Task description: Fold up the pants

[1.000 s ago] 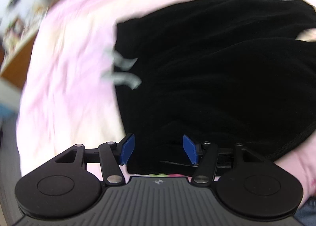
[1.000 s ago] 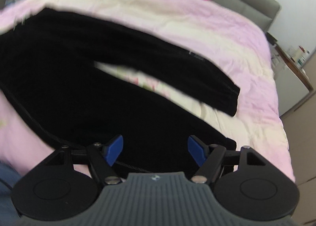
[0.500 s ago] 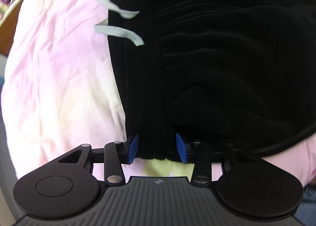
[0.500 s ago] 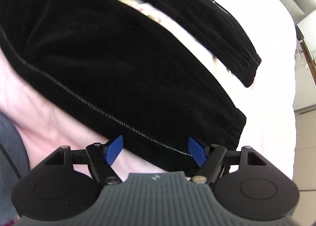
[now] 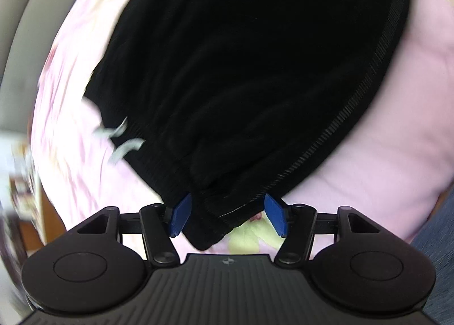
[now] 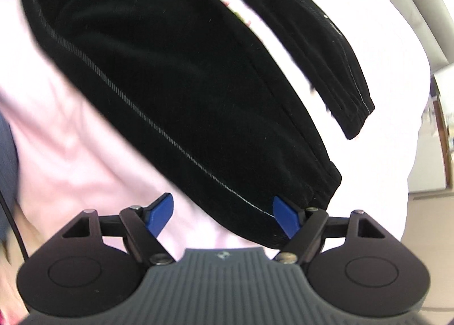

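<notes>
Motion blur smears the left wrist view, so the pale drawstring ends [image 5: 122, 140] at the waistband read only as streaks, and the far part of the black pants [image 5: 241, 69] is cut off by the frame's top edge. The pants lie spread on a pink quilt [image 5: 383, 140] covering a bed, with the waistband corner reaching down between the blue pads of the left gripper [image 5: 228, 215]; its jaws stand apart, the left pad touching the cloth, the right pad clear of it. In the right wrist view the pants [image 6: 176, 75] run from upper left toward lower right, 2 legs splayed, the nearer leg's cuff [image 6: 317, 191] ending at the right gripper [image 6: 222, 217]. Its jaws gape wide, the right pad against the hem, the left pad over bare quilt [image 6: 71, 140].
</notes>
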Available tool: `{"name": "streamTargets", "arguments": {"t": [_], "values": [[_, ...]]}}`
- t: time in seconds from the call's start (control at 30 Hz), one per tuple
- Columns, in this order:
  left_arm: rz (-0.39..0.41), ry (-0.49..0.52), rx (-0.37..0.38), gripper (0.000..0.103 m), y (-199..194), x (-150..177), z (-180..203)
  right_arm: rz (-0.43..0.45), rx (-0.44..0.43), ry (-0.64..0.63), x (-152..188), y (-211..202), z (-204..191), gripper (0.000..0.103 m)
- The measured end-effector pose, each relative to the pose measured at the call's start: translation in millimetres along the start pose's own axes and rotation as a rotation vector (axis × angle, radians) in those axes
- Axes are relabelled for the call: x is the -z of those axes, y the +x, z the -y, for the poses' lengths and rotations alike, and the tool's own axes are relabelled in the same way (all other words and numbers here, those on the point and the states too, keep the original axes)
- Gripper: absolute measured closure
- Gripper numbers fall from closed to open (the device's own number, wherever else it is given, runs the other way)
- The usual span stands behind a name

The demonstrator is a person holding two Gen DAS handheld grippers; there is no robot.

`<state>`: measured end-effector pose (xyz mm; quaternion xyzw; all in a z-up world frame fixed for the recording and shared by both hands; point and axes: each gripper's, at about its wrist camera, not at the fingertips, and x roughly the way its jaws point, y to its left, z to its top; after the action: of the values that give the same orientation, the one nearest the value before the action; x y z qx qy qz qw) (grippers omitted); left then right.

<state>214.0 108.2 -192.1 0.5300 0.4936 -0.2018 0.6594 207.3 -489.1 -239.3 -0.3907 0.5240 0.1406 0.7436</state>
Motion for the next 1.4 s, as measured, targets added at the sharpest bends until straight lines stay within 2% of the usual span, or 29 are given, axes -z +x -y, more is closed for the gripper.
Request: {"name": "streamTargets", "arguments": {"t": [0.1,0.27,0.4,0.43,0.47,0.5,0.53,0.63,0.8,0.9,1.03,1.17,1.27,1.4], "values": [[-0.017,0.141,-0.054,0.033,6,1,18,-0.019,0.004,-0.077,-1,6,1,0.036],[-0.052,0.183,-0.073,0.037,30,-3,24,-0.089,-0.036,-0.267,-9,26,3,0.048],[-0.066,0.122,-0.058,0.065,45,-13,22,-0.151,-0.105,-0.377,-18,43,5,0.052],[-0.063,0.109,-0.05,0.073,43,-11,20,-0.158,-0.113,-0.386,-18,46,3,0.06],[-0.057,0.104,-0.055,0.074,45,-10,19,-0.162,-0.121,-0.385,-18,49,3,0.069],[-0.052,0.106,-0.071,0.079,46,-9,21,-0.171,-0.129,-0.377,-17,49,2,0.085],[-0.049,0.105,-0.084,0.081,41,-6,21,-0.168,-0.115,-0.375,-15,47,0,0.089],[-0.036,0.06,-0.094,0.083,41,-4,17,-0.159,-0.117,-0.347,-1,30,0,0.097],[-0.026,0.022,-0.113,0.084,35,3,19,-0.129,-0.132,-0.279,24,-2,-11,0.098],[0.025,-0.134,-0.123,0.085,33,-8,4,-0.082,-0.023,-0.247,31,-7,-15,0.101],[0.112,-0.361,-0.144,0.086,-2,-13,-29,0.018,0.093,-0.02,25,-47,21,0.103],[0.191,-0.575,-0.152,0.088,-43,-17,-70,0.12,0.232,0.102,8,-90,55,0.103],[0.21,-0.693,-0.146,0.088,-67,-28,-99,0.156,0.304,0.183,-11,-111,85,0.103],[0.165,-0.79,-0.125,0.088,-60,-59,-147,0.145,0.331,0.282,-51,-109,128,0.103]]}}
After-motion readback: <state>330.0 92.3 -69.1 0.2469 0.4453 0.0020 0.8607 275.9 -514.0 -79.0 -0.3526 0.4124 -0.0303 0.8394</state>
